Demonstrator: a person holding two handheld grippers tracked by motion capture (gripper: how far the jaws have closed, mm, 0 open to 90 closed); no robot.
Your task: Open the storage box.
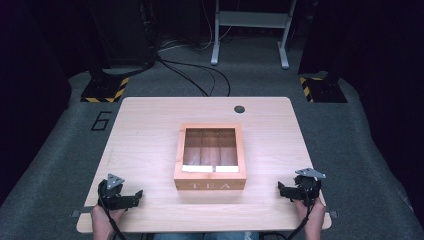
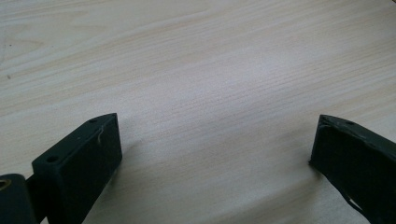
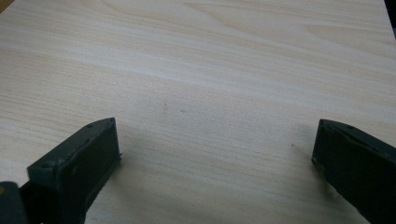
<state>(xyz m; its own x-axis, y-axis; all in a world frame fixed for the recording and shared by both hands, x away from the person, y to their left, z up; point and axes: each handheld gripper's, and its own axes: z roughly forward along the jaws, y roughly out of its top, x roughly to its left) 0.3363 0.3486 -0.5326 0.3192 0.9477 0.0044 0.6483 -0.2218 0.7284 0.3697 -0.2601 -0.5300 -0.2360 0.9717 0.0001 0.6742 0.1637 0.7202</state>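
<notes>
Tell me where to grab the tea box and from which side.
Grip the tea box by its two side walls, one gripper on each, coming in level from left and right. It sits square between the left gripper and right gripper, both open, and its glass-paned top offers no handle.

A small dark round hole [image 1: 239,109] is sitting near the table's [image 1: 150,135] far edge. Black cables [image 1: 200,75] are trailing across the grey floor [image 1: 60,150], beside yellow-black striped stand bases [image 1: 106,90].
</notes>
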